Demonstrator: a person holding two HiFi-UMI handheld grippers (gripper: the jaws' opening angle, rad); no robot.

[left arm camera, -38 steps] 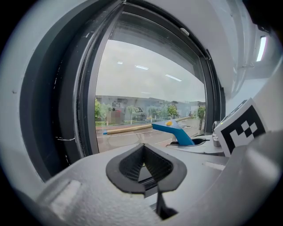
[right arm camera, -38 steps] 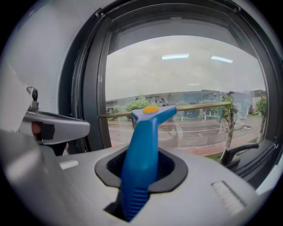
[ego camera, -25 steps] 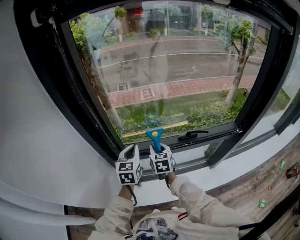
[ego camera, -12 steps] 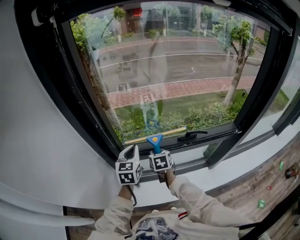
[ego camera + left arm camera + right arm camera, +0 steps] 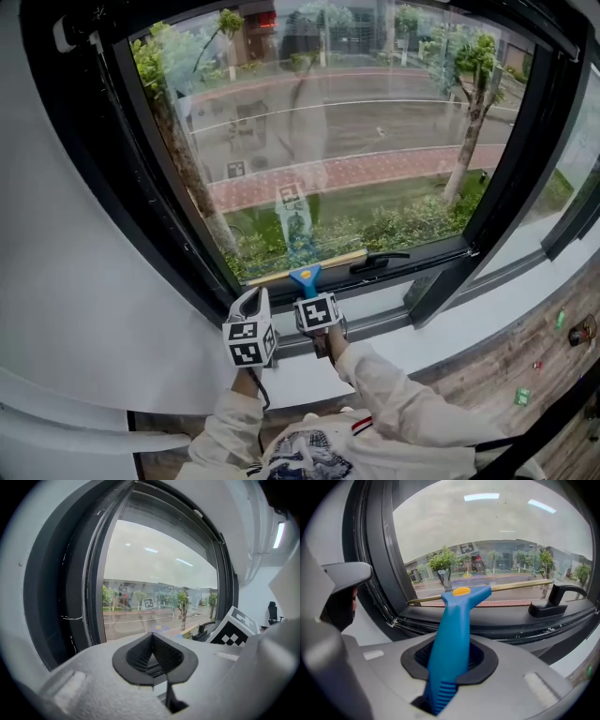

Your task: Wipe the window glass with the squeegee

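Observation:
The squeegee has a blue handle (image 5: 305,278) and a long yellowish blade (image 5: 323,263). Its blade lies against the window glass (image 5: 328,141) at the pane's bottom edge, just above the black frame. My right gripper (image 5: 311,300) is shut on the blue handle (image 5: 457,630), and the blade (image 5: 506,587) shows beyond it. My left gripper (image 5: 250,305) is held beside it to the left, shut with nothing between its jaws (image 5: 153,660), pointing at the window's left side.
A black window handle (image 5: 380,261) sits on the lower frame right of the blade, also seen as the black window handle (image 5: 553,603). The thick black frame (image 5: 141,206) borders the glass on the left. A white sill (image 5: 309,370) runs below.
The squeegee blade has slid down the glass to the bottom frame with my right gripper. The left gripper stayed beside it.

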